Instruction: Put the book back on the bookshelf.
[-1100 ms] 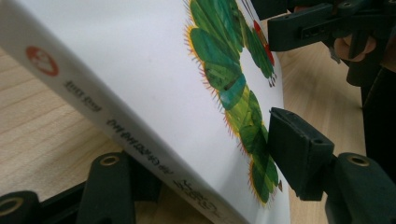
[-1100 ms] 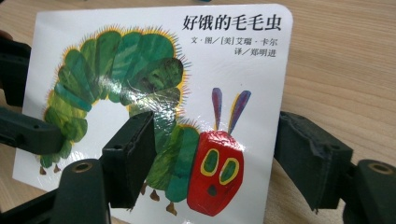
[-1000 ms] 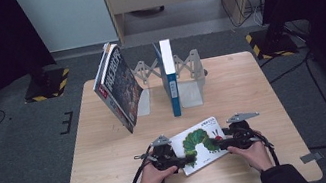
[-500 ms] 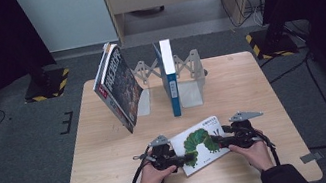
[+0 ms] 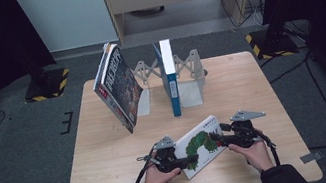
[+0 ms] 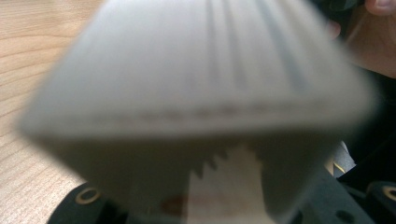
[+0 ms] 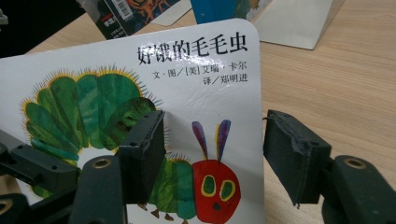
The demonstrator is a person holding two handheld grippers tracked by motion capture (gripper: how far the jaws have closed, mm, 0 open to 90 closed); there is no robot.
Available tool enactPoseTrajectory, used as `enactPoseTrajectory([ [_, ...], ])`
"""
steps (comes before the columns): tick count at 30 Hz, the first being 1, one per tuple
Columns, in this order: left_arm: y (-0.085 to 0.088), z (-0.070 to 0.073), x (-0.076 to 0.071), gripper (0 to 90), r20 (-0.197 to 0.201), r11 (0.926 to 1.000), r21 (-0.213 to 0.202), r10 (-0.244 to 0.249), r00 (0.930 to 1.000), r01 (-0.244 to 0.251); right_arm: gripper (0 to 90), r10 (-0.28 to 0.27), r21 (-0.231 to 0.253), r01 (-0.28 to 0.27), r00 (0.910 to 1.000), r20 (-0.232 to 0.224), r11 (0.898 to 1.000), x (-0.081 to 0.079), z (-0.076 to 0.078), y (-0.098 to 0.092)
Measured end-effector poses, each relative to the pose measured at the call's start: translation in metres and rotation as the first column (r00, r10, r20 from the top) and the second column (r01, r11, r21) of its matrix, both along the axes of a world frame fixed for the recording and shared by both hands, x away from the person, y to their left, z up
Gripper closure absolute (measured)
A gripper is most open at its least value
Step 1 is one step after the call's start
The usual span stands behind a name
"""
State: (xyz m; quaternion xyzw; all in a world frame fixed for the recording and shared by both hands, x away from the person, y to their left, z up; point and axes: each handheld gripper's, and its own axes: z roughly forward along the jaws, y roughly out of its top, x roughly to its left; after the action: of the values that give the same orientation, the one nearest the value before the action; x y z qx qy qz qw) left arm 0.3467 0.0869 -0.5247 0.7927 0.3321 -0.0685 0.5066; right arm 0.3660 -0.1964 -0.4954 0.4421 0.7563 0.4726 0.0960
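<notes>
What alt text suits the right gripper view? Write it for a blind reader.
A white caterpillar book sits between the black jaws of the right gripper, which have just been closing. One jaw overlaps the cover and the other stands clear of the book's edge. A wooden table lies beyond.

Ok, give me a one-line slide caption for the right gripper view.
Right gripper straddles the edge of a caterpillar picture book above a wooden table, jaws just closing.

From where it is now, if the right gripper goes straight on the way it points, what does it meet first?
Probably the caterpillar book: its right edge already lies between the right gripper's open jaws, which have just been closing. Depth is unclear.
</notes>
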Motion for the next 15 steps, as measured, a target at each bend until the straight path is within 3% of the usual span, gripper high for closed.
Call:
enactPoseTrajectory([
  [7,0.001,0.005,0.0,73.9,0.0,0.9999,0.013,0.003,1.0,-0.003,31.4,0.012,0.019,-0.012,0.9999,-0.003,1.0,0.001,0.0,-0.001],
  [15,0.005,0.011,0.001,74.5,-0.011,0.9998,0.008,0.021,0.9997,-0.021,25.1,-0.048,0.008,0.048,0.9986,0.023,0.999,0.002,0.002,-0.013],
])
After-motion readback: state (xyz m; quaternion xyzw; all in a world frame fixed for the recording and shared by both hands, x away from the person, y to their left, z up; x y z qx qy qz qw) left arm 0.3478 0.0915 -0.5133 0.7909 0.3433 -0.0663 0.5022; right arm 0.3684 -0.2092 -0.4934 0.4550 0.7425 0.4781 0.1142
